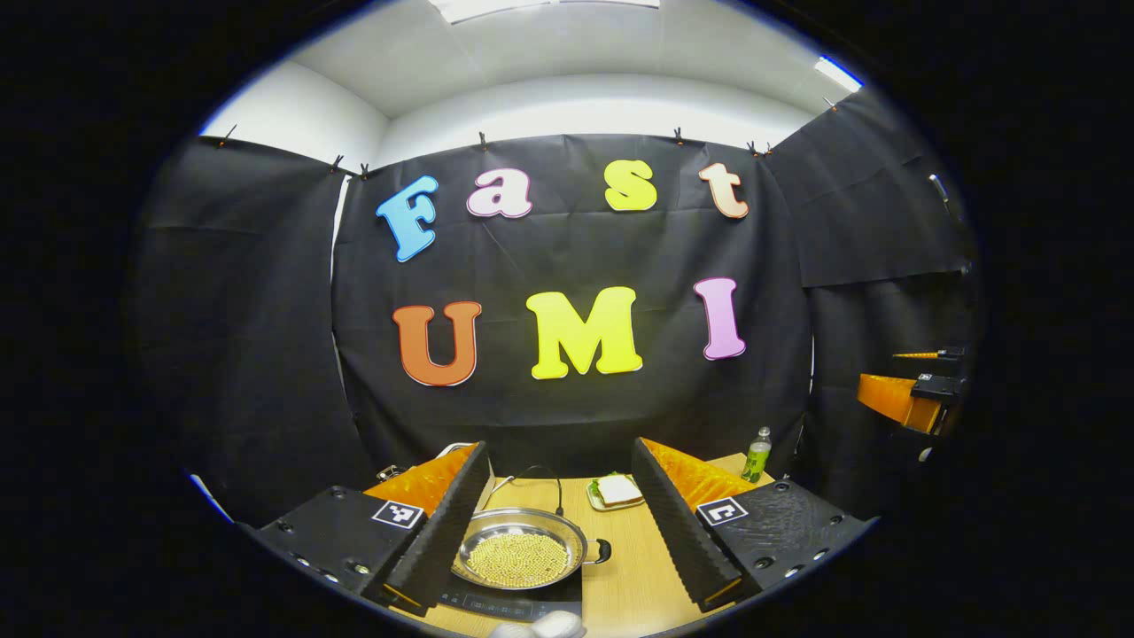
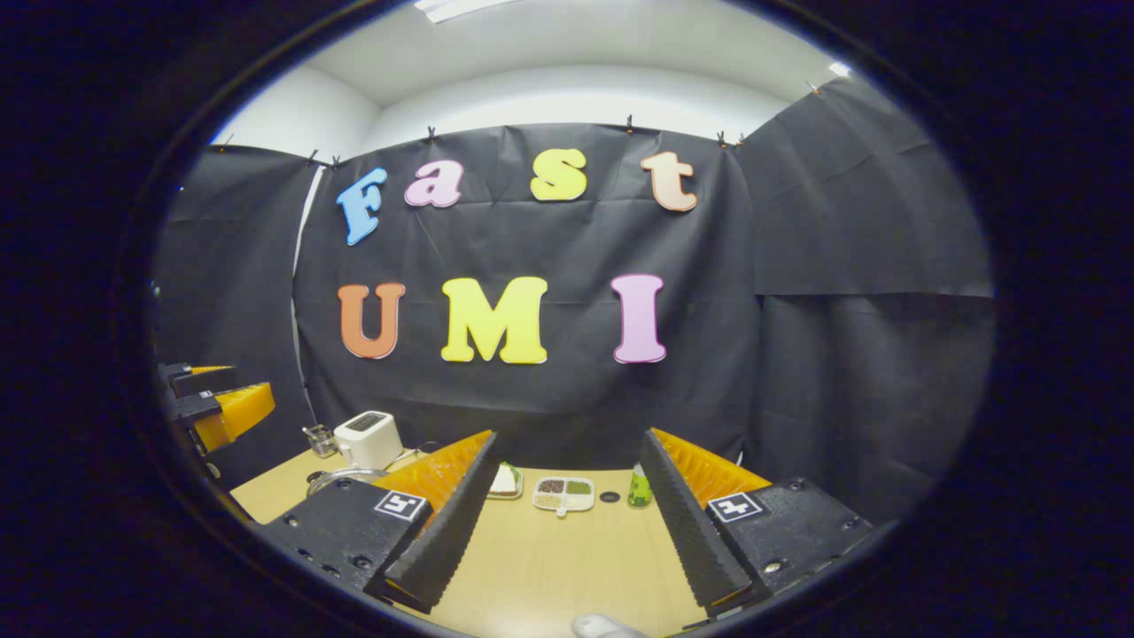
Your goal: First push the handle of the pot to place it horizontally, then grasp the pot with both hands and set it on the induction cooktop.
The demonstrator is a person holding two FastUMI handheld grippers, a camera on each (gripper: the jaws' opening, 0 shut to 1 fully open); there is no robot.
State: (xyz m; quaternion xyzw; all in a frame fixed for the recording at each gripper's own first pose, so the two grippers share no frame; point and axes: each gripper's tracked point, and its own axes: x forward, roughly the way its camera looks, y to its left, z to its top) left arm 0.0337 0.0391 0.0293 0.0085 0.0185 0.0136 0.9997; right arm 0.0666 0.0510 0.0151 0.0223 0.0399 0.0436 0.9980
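In the left gripper view a shallow steel pot (image 1: 518, 556) full of small yellow beans stands on the black induction cooktop (image 1: 509, 605). One short black handle (image 1: 601, 551) sticks out to its right. My left gripper (image 1: 560, 454) hangs open above and in front of the pot, fingers (image 1: 443, 523) apart with nothing between them. My right gripper (image 2: 569, 441) is open too, over bare wooden table (image 2: 549, 567). Each gripper also shows far off at the other view's edge: the right gripper (image 1: 912, 397) and the left gripper (image 2: 217, 408). A curved metal rim (image 2: 332, 478) peeks out beside my right gripper's left finger.
Behind the pot are a black cord (image 1: 540, 478), a plate with a sandwich (image 1: 617, 492) and a green bottle (image 1: 756, 454). The right gripper view shows a white toaster (image 2: 368, 439), a glass (image 2: 321, 439), a divided snack dish (image 2: 563, 494) and the green bottle (image 2: 639, 487).
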